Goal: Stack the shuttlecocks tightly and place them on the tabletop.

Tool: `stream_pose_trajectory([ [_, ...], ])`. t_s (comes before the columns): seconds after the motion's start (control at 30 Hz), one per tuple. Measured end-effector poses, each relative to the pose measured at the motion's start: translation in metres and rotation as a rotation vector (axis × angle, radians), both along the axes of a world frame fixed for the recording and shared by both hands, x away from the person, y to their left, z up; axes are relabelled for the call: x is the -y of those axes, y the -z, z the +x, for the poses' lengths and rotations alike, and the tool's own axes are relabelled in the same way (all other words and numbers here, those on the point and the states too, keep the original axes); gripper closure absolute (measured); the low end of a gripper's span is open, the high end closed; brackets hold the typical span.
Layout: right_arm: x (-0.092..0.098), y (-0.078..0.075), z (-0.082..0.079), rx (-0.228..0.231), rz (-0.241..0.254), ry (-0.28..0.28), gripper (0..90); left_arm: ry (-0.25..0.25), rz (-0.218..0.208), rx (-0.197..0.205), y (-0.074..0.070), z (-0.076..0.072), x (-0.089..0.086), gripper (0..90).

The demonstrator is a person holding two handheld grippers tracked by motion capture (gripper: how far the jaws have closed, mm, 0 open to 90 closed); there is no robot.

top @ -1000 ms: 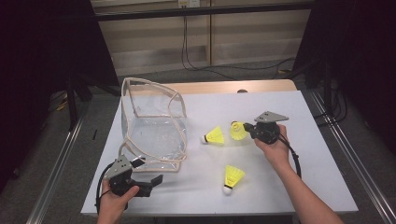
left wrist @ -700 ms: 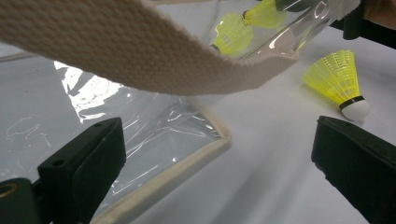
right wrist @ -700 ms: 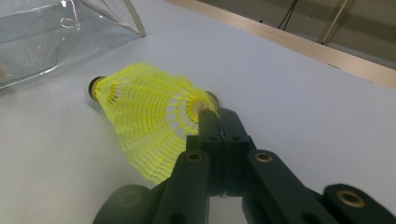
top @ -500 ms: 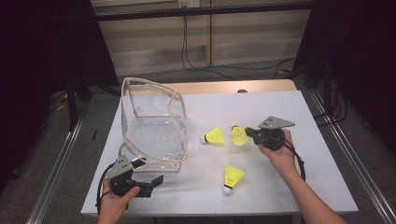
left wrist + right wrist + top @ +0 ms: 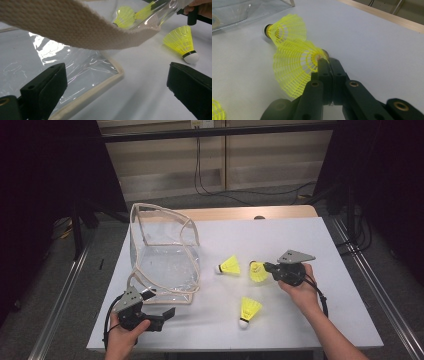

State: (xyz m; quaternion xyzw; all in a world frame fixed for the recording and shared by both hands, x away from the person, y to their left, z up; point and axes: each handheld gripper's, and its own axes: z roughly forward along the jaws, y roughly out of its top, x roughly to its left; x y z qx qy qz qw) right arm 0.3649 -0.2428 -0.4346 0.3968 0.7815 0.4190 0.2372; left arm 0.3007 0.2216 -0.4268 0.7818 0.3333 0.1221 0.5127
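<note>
The right claw [image 5: 325,62] is clamped on the yellow mesh skirt of a shuttlecock [image 5: 294,67], its jaws pressed together on the skirt's edge close to the cork. In the high view that held shuttlecock [image 5: 258,271] is seen just left of the right claw [image 5: 267,267], near the middle of the white worktop [image 5: 300,235]. A second shuttlecock [image 5: 229,266] is lying just beyond it, toward a clear bag [image 5: 165,260] with cream trim. A third shuttlecock [image 5: 248,310] is resting nearer the front edge. The left claw [image 5: 167,312] is held with jaws apart, nothing between them, at the bag's front corner; the bag's strap [image 5: 75,27] is draped across the left gripper view.
</note>
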Motion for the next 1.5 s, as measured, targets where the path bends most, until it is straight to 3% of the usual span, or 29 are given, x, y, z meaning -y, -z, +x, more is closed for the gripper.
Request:
stream_pose_trajectory([
  [0.57, 0.001, 0.003, 0.003, -0.015, -0.006, 0.002, 84.8, -0.001, 0.003, 0.001, 0.0, 0.0, 0.0, 3.1],
  [0.93, 0.015, 0.001, 0.004, -0.009, -0.008, 0.096, 65.4, -0.003, 0.004, 0.005, 0.0, 0.0, 0.0, 3.1],
  [1.17, 0.024, 0.0, 0.005, -0.007, -0.005, 0.139, 62.9, -0.002, 0.004, 0.005, 0.0, 0.0, 0.0, 3.1],
  [1.5, 0.028, 0.004, 0.002, -0.016, 0.006, 0.15, 58.6, -0.001, 0.002, 0.006, 0.0, 0.0, 0.0, 3.1],
])
